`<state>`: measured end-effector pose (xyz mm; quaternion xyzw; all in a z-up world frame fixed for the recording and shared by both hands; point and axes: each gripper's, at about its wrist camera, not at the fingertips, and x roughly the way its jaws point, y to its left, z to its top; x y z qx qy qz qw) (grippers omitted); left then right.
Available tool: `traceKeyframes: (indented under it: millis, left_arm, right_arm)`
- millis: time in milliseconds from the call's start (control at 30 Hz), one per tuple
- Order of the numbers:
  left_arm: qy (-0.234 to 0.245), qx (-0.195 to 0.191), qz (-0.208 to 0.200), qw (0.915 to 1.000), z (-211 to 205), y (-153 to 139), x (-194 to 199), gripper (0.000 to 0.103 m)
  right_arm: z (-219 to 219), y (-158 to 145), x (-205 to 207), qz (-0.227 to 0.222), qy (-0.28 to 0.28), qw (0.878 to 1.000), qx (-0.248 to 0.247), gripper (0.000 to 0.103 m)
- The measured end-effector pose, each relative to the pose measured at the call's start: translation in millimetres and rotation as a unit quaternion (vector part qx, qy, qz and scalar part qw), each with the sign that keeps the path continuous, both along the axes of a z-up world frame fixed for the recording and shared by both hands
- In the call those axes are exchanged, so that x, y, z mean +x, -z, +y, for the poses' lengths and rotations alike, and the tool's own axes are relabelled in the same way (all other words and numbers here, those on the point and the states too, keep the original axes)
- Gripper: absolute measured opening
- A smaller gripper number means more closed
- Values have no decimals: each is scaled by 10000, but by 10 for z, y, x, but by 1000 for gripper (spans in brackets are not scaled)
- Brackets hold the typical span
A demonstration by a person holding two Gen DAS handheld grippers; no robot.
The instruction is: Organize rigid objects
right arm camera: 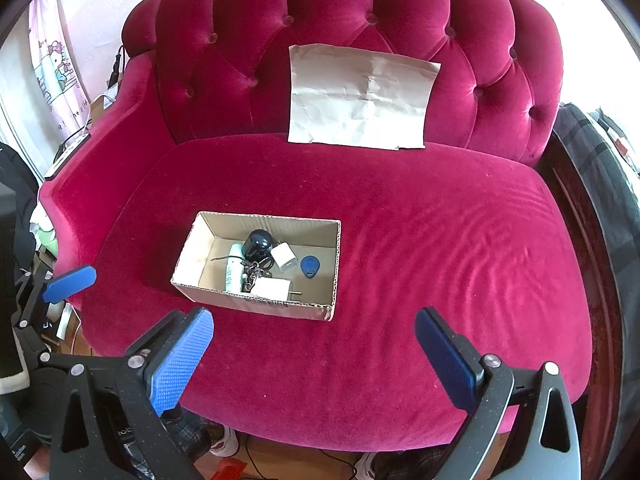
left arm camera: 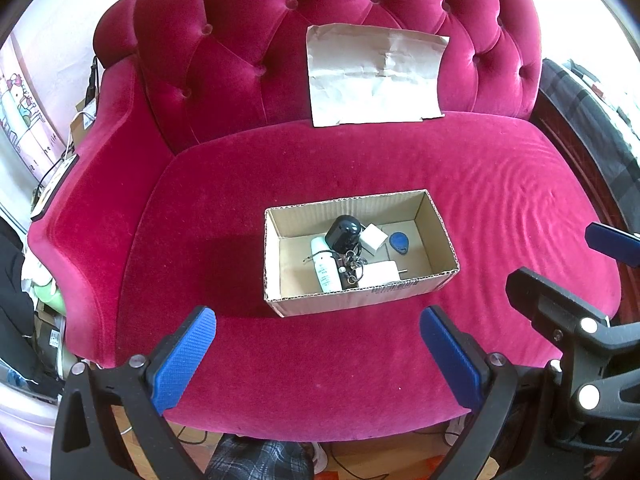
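An open cardboard box sits on the seat of a magenta velvet sofa. Inside lie a black rounded device, a white tube, a white cube charger, a blue key fob, a bunch of keys and a white plug adapter. My left gripper hovers open over the seat's front, empty. My right gripper is open too, right of the box, holding nothing.
A creased sheet of brown paper leans on the sofa back. Cables and clutter sit beyond the left armrest. A dark plaid fabric lies at the right. Wooden floor and a person's plaid-clad legs show below.
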<state>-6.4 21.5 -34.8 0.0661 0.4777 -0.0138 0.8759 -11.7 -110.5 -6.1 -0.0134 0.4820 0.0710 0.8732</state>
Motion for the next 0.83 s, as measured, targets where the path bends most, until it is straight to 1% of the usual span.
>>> traceKeyframes:
  millis: [633,733,833]
  left_arm:
    - [-46,17,78,10000,0,30,1,103]
    - [-49,69,-46,10000,-10,-3,-10,103]
    - [60,-72,-28,10000,-6,10,51,103]
  right_arm:
    - [35,27,24,1,-55,10000,-70,103]
    - [13,20,38,0,-69,10000,-23,103]
    - [-6,2,60,-36,-69,10000,11,103]
